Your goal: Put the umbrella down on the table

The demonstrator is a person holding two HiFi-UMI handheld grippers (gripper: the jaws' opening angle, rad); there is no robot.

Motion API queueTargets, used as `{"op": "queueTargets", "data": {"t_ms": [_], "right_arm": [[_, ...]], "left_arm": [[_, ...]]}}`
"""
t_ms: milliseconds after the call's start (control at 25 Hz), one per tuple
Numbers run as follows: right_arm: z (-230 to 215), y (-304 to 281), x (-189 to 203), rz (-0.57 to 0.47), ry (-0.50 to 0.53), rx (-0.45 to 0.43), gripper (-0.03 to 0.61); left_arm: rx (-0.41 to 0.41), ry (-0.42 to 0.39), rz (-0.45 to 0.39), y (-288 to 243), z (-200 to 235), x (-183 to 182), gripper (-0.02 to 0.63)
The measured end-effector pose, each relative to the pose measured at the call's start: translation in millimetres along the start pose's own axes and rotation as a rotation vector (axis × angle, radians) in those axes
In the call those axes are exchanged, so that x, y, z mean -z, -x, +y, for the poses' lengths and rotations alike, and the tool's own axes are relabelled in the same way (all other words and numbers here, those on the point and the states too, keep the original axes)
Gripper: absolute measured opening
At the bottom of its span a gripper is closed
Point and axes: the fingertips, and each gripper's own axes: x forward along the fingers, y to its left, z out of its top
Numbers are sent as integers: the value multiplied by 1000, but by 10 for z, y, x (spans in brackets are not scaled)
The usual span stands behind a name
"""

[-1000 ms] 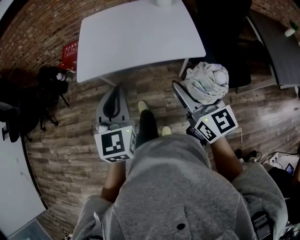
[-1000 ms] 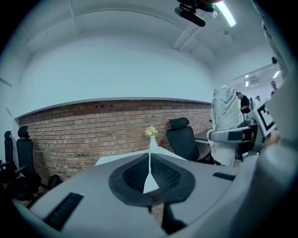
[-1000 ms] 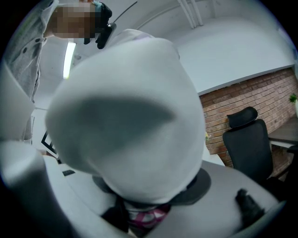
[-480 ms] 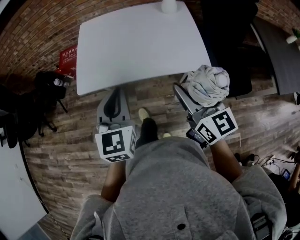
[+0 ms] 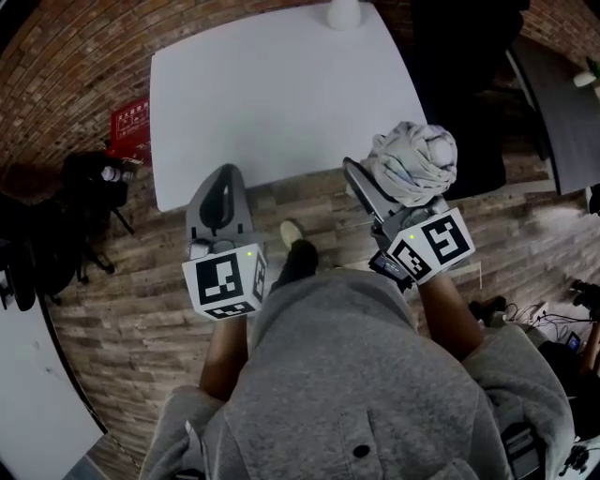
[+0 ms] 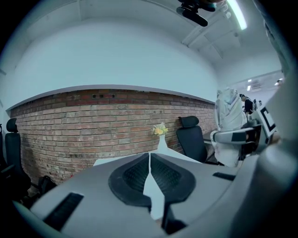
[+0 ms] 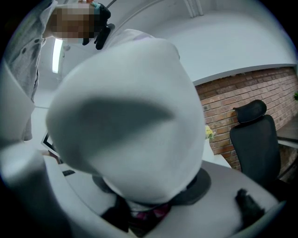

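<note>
A white table stands on wood floor, with a vase at its far edge, a black chair off its right side and dark bags off its left; the right gripper grasps the bundled pale umbrella by the table's near right corner, above the floor, its long axis rising out of the jaws, rounded end up; the left gripper is clenched on nothing at the near edge.

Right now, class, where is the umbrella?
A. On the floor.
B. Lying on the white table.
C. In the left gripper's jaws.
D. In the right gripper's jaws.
D: the folded umbrella sits clamped in the right gripper, not on the white table; the left gripper has its jaws together on nothing.
</note>
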Motion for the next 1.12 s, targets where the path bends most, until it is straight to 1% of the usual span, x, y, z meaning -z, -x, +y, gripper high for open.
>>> {"op": "queueTargets", "data": {"t_ms": [240,680,840,1120], "right_arm": [[26,-396,-20,4,7,13,259],[173,-1043,-116,-1,47,46,259],[199,-1140,-130,-11,54,60,259],[191,-1160,-106,11,86,89,259]], "left_arm": [[8,11,-2,-226,339,-5,21],[33,31,-20,-466,952,-19,21],[44,37,-24,-509,1048,20,21],[63,50,-29,-521,1124,62,21]]}}
